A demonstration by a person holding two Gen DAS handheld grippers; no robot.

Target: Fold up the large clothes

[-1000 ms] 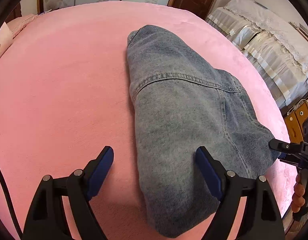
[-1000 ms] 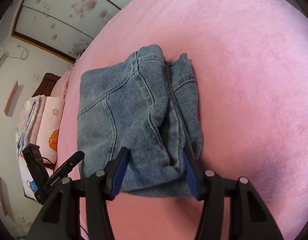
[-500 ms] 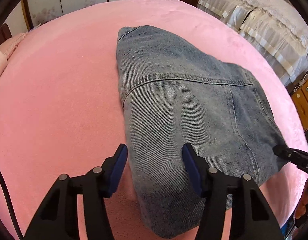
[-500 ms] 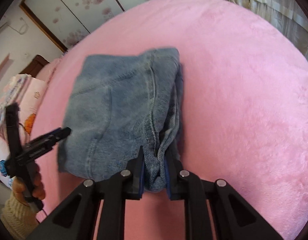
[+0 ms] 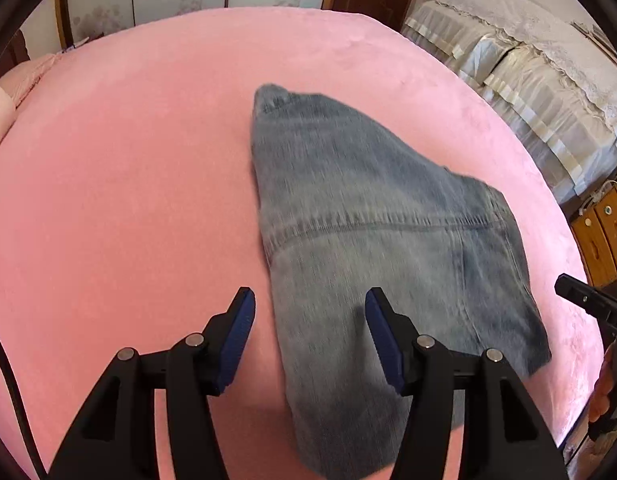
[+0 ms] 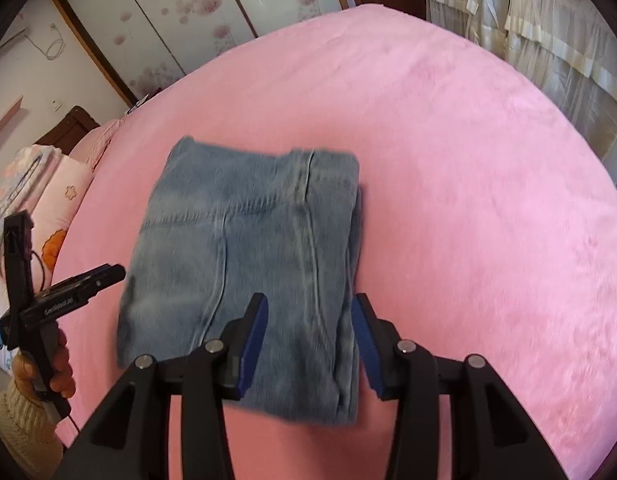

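Note:
A pair of blue jeans (image 5: 372, 240) lies folded into a compact stack on the pink bed (image 5: 120, 184). It also shows in the right wrist view (image 6: 252, 248). My left gripper (image 5: 310, 320) is open above the jeans' near left edge, holding nothing. My right gripper (image 6: 308, 328) is open above the jeans' near right edge, holding nothing. The left gripper's tool shows at the left of the right wrist view (image 6: 68, 292), and the right gripper's tip shows at the right of the left wrist view (image 5: 588, 304).
The pink bed (image 6: 468, 200) spreads wide around the jeans. Cream bedding (image 5: 528, 72) lies to the right, with a wooden cabinet (image 5: 604, 232) below it. Pink pillows (image 6: 40, 200) lie at the left. Sliding doors with flowers (image 6: 180, 12) stand behind.
My right gripper was shut on the jeans' edge half a second ago and has let go and opened. Both grippers have pulled back from the jeans.

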